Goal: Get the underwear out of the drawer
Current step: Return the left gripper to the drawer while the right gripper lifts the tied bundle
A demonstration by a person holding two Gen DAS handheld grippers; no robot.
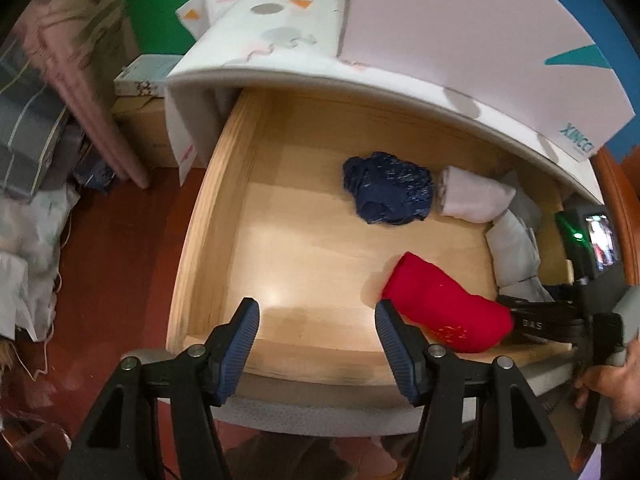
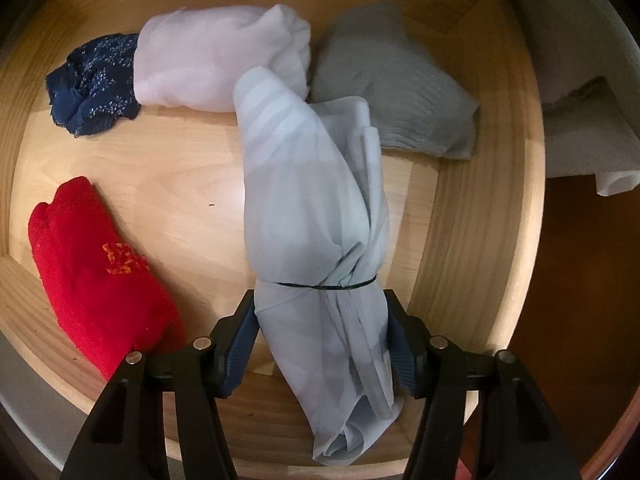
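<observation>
Wooden drawer (image 2: 472,240), pulled out. Contents, left to right: red bundle (image 2: 96,276), navy bundle (image 2: 94,88), pale-blue underwear roll (image 2: 316,216) near right wall. Left gripper (image 1: 318,324): wide, empty. Right gripper (image 2: 320,320): clamped around roll. Step: grasp. Next, likely: lift clear.

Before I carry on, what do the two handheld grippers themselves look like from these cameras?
Both look alike. The left gripper and right gripper each have black angular arms with triangular cut-outs and silver pivot bolts, ending in dark blue ribbed pads. From the left wrist view, the right unit shows white lettering on black, a grey handle and a small lit screen with a green light.
</observation>
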